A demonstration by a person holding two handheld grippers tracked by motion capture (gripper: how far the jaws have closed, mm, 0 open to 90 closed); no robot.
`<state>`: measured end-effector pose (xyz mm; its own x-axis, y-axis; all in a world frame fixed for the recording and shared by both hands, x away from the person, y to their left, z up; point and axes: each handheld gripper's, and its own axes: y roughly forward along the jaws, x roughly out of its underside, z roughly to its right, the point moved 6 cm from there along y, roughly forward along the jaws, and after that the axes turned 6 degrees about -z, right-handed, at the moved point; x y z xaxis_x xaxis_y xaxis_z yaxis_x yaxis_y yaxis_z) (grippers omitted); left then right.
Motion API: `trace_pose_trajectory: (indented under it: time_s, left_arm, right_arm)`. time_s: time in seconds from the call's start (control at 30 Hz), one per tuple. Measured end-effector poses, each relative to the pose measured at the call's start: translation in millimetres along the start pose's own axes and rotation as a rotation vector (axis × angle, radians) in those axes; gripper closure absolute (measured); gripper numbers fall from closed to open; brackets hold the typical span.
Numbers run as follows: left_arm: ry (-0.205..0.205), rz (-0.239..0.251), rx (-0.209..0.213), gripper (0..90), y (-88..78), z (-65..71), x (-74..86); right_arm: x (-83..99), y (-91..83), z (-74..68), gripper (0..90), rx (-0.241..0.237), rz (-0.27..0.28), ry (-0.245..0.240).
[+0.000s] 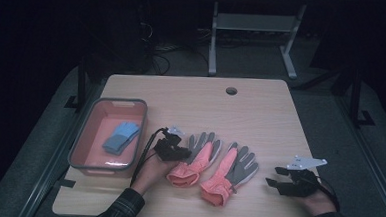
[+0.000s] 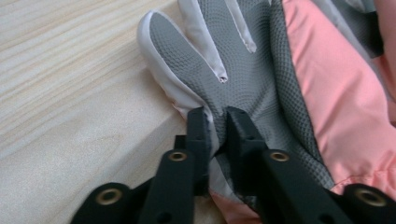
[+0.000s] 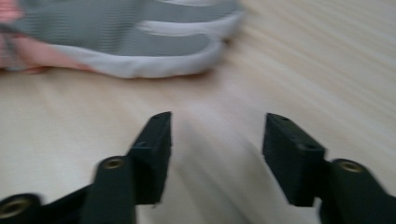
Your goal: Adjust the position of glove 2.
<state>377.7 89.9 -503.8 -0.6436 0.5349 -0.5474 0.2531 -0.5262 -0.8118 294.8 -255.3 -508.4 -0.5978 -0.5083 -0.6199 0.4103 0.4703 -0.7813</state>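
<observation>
Two pink gloves with grey palms lie palm up near the table's front edge, the left glove point(image 1: 198, 156) beside the right glove point(image 1: 232, 173). My left gripper point(image 1: 181, 150) is at the left glove's outer edge. In the left gripper view its jaws point(image 2: 217, 116) pinch a fold of the grey palm fabric point(image 2: 243, 60) between them. My right gripper point(image 1: 273, 176) hovers over bare wood to the right of the right glove, its jaws pointing toward it. The right gripper view shows this gripper point(image 3: 217, 121) open and empty, with the glove's grey and white edge point(image 3: 140, 46) ahead.
A grey-rimmed pink tub point(image 1: 92, 128) stands at the table's left with a blue glove point(image 1: 121, 136) inside. The wooden table point(image 1: 260, 122) has a cable hole point(image 1: 231, 90) near its far edge. A metal frame point(image 1: 213, 39) stands on the floor behind.
</observation>
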Motion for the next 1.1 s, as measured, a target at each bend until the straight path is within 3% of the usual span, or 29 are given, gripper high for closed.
trace_pose_trajectory:
  time_s: [0.03,0.13,0.17,0.2,0.43,0.73,0.87,1.0,1.1]
  left_arm:
    - [-0.007,0.003,0.012,82.6,-1.1,-0.5,-0.7]
    - [-0.05,0.03,0.055,84.5,-4.2,-2.0,-3.4]
    - [-0.04,0.025,0.051,84.7,-6.3,-2.6,-4.3]
    - [-0.028,0.029,0.042,84.8,-8.8,-2.7,-5.6]
    - [-0.016,0.086,0.049,84.9,-26.2,1.6,-16.4]
    - [-0.031,0.12,0.1,84.8,-33.3,8.8,-24.2]
    - [-0.03,0.123,0.102,84.8,-35.2,12.7,-25.8]
    - [-0.053,0.106,0.075,84.8,-33.0,7.0,-27.1]
    - [-0.065,0.104,0.078,84.7,-31.6,5.4,-27.8]
  right_arm:
    - [-0.6,-0.2,-4.6,50.3,-0.014,-0.001,-0.01]
    - [-5.0,0.2,-26.7,79.4,-0.082,-0.003,-0.058]
    - [-7.0,0.9,-32.4,87.9,-0.104,-0.005,-0.064]
    - [-9.5,1.6,-37.5,90.0,-0.129,0.002,-0.073]
    - [-20.7,14.8,-60.6,90.0,-0.214,-0.017,-0.121]
    - [-34.4,26.0,-64.5,90.0,-0.192,-0.014,-0.131]
    - [-41.3,28.9,-67.3,90.0,-0.196,-0.002,-0.137]
    - [-45.6,33.6,-71.4,90.0,-0.2,0.002,-0.151]
    - [-48.4,36.2,-73.9,90.0,-0.199,0.005,-0.164]
